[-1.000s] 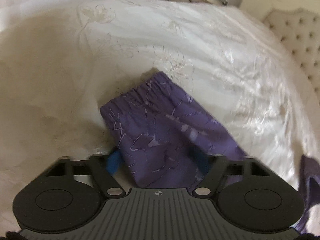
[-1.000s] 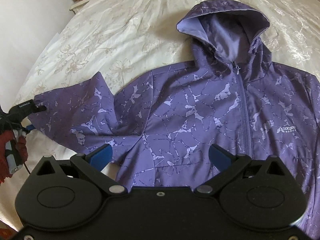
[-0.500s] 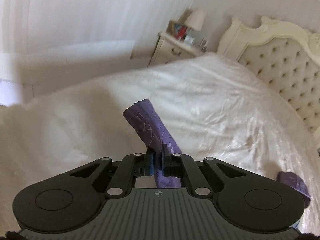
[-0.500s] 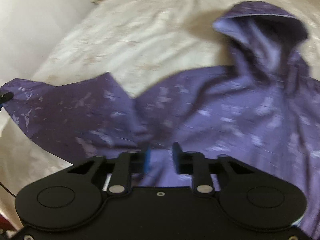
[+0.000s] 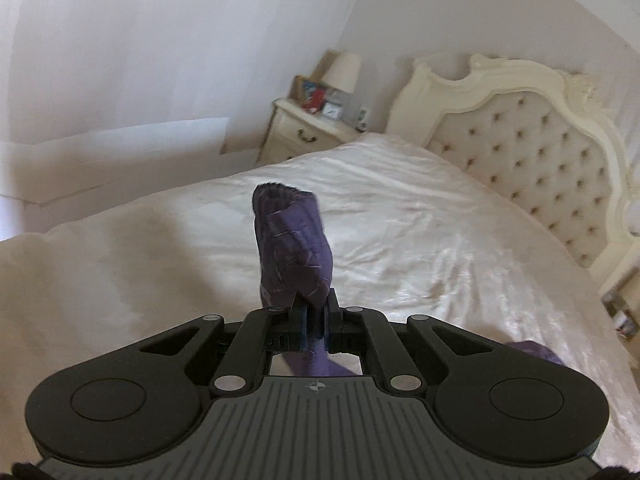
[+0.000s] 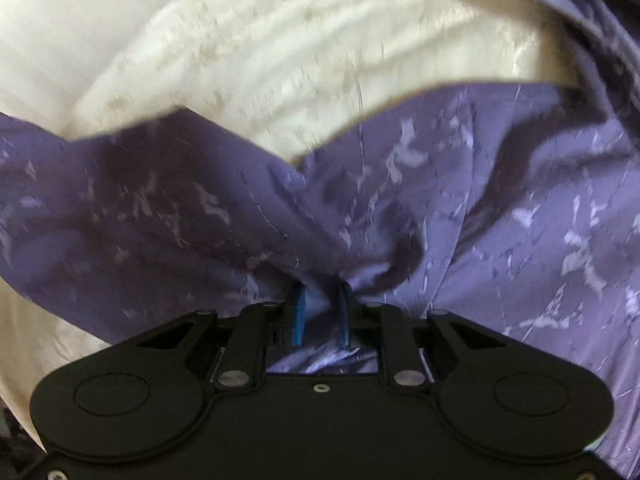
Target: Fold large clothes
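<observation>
A purple patterned hooded jacket (image 6: 500, 208) lies on a white bedspread (image 6: 260, 52). My left gripper (image 5: 314, 322) is shut on the jacket's sleeve cuff (image 5: 292, 248), which stands up above the fingers, lifted off the bed. My right gripper (image 6: 320, 316) is shut on a bunch of jacket fabric near the underarm, where the sleeve (image 6: 120, 200) meets the body. The hood (image 6: 592, 8) shows at the top right of the right wrist view. Another bit of the jacket (image 5: 532, 350) shows at the right of the left wrist view.
The bedspread (image 5: 400, 232) covers a large bed with a cream tufted headboard (image 5: 532, 152) at the right. A cream nightstand (image 5: 304, 132) with a lamp (image 5: 344, 68) and small items stands beside the bed by the wall.
Both grippers closed on the jacket, the left on the cuff and the right near the underarm. The left has lifted the cuff and tilted up towards the wall and headboard. The right moved closer to the fabric.
</observation>
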A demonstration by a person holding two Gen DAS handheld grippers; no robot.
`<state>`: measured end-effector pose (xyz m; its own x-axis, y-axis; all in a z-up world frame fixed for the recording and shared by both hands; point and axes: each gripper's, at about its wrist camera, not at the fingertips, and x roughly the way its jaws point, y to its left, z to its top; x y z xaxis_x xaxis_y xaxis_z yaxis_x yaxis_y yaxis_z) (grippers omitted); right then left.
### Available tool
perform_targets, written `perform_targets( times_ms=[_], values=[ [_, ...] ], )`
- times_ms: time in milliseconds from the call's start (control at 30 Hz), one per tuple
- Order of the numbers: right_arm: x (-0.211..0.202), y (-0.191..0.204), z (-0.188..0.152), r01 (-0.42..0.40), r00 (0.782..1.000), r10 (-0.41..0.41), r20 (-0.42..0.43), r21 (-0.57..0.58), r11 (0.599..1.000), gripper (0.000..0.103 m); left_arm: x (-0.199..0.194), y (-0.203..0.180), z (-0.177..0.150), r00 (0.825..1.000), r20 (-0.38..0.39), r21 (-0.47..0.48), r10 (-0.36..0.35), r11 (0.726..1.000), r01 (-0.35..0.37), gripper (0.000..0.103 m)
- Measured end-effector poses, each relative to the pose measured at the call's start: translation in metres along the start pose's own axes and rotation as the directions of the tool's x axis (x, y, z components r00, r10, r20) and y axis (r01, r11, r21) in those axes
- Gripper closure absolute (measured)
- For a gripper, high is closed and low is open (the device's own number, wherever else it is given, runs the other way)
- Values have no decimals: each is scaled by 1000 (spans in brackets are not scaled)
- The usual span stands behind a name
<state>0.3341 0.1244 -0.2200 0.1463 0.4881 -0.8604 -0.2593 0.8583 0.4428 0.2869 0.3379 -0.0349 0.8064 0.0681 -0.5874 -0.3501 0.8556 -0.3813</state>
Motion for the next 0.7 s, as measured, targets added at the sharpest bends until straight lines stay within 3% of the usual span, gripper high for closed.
perform_targets(
  times_ms=[33,167,267,333,400,467,533,700],
  values=[
    [-8,0,-1,-6,1000,6,28,4,1000,69,-3,-4,1,1000,9,9,-11,1000,11,97],
    [-24,-8,1,-1,994,-4,108,47,999,69,-13,-21,4,996,42,38,-81,996,79,97],
    [2,-11,16,42,998,-43,50,18,999,70,-18,-33,4,990,59,66,-126,990,122,97],
    [22,-13,24,59,998,-59,10,-10,998,82,-21,-41,2,985,69,72,-159,985,154,97],
    [25,-18,33,39,999,-39,10,-20,999,83,-25,-53,1,978,74,90,-193,978,186,97],
    [15,-22,37,20,999,-19,32,-18,1000,81,-30,-68,-1,971,84,110,-224,971,214,97],
    [-5,-29,34,21,997,-20,79,-11,1000,67,-33,-86,-5,961,80,130,-265,958,254,97],
    [-63,-65,4,6,988,-16,153,67,998,66,-40,-141,-28,927,56,188,-371,916,355,97]
  ],
)
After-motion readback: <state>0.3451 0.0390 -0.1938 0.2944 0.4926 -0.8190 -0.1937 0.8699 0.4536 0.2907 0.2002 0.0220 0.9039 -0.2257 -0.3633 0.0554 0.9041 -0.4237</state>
